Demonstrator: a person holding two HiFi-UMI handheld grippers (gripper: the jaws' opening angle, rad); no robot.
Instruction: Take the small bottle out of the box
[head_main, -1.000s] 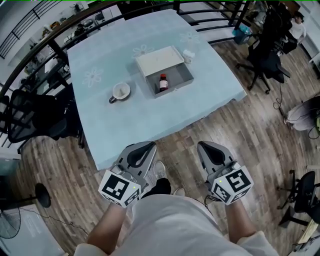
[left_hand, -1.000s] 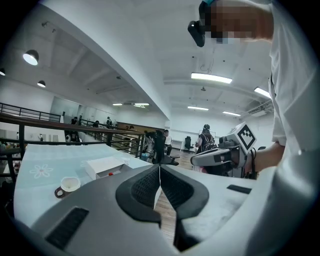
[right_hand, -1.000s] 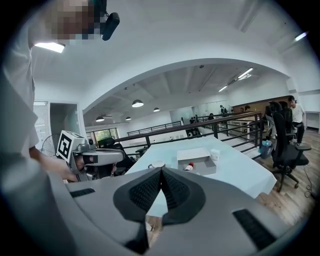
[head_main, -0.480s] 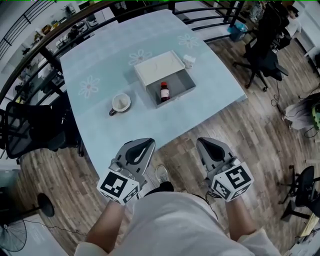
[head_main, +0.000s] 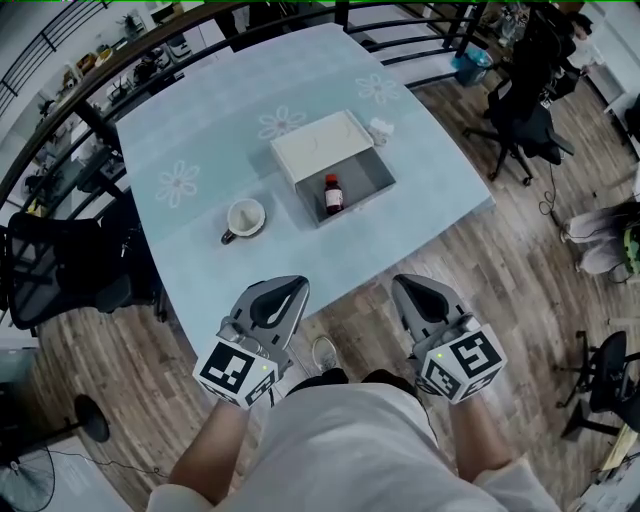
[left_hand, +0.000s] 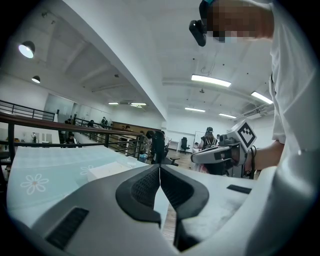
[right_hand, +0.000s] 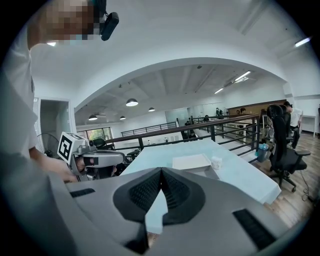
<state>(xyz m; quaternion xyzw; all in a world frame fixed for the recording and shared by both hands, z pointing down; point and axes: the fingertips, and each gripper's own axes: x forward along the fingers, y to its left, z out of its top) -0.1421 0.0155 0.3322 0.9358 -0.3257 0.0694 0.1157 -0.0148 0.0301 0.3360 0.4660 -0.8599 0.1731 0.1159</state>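
Well off table (head_main: 205, 255) edge — left tool (head_main: 283, 292), right tool (head_main: 418, 288) shut, empty.

A square table (head_main: 200, 110) under a pale blue cloth (head_main: 280, 260) printed with white flowers stands on a wood-plank floor (head_main: 520, 270). On the cloth lie an open grey box (head_main: 368, 172) with its white lid (head_main: 320, 143) against its far side, a white mug (head_main: 243, 216) to its left, and a small white container (head_main: 380, 128) just beside the lid's right corner

One box (head_main: 366, 176), one bottle (head_main: 332, 195), one cup (head_main: 245, 217)
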